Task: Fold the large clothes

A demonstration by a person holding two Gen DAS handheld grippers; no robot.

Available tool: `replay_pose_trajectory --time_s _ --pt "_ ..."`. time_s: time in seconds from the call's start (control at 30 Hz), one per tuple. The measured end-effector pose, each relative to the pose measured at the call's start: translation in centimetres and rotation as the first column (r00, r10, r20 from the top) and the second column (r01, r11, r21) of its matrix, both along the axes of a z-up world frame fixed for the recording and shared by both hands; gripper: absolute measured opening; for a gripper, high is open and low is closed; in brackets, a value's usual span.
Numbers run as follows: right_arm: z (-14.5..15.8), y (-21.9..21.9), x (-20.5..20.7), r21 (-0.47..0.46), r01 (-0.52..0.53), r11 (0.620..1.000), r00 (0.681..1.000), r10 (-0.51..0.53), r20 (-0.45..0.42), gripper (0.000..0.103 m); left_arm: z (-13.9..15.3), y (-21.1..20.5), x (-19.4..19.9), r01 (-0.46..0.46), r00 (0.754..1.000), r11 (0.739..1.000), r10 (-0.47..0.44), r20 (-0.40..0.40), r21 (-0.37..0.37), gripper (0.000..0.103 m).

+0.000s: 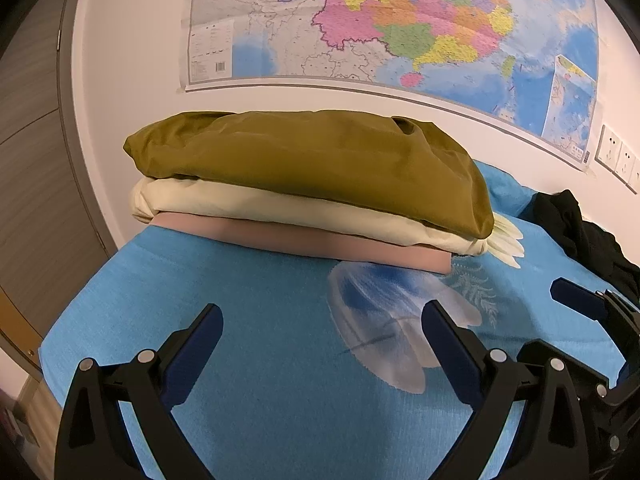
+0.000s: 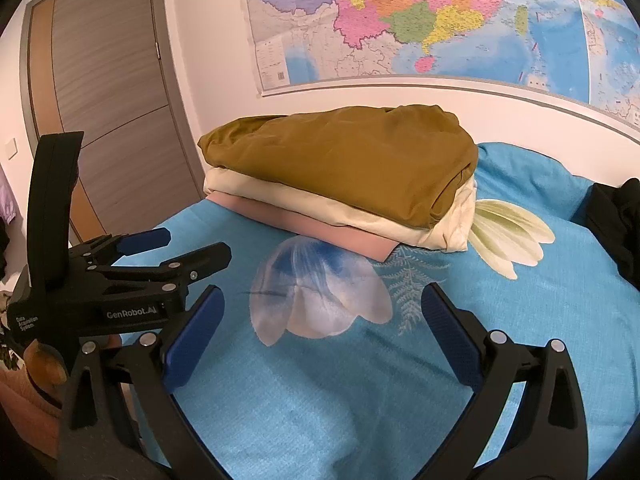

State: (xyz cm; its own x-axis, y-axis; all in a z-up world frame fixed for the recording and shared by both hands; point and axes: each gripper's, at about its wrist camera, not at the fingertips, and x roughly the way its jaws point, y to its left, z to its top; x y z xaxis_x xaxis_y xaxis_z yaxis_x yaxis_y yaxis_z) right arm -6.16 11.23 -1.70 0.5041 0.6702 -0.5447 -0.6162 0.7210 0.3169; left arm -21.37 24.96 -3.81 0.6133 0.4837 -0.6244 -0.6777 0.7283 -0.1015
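Stack (image 1: 308,184): olive, cream and pink folded clothes piled at the bed's (image 1: 260,360) far edge, leaving folding space.
Claws: left claw (image 1: 322,336) and right claw (image 2: 322,316) both spread apart, empty.
Black garment (image 1: 588,236): unfolded at right, likely next.

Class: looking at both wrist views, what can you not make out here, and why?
- Black garment: cut off by the right edge in both views; shape unclear.
- Pink garment: mostly covered by the cream garment and olive garment.
- Map lettering: too small.
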Motion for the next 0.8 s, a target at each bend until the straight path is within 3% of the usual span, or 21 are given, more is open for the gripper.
replay_pose_trajectory --time_s 0.8 --pt "-0.34 -0.24 0.01 0.014 0.008 1.000 1.000 -0.008 -0.015 0.097 -0.23 -0.35 0.32 0.012 1.000 1.000 -0.012 -0.006 0.003 0.096"
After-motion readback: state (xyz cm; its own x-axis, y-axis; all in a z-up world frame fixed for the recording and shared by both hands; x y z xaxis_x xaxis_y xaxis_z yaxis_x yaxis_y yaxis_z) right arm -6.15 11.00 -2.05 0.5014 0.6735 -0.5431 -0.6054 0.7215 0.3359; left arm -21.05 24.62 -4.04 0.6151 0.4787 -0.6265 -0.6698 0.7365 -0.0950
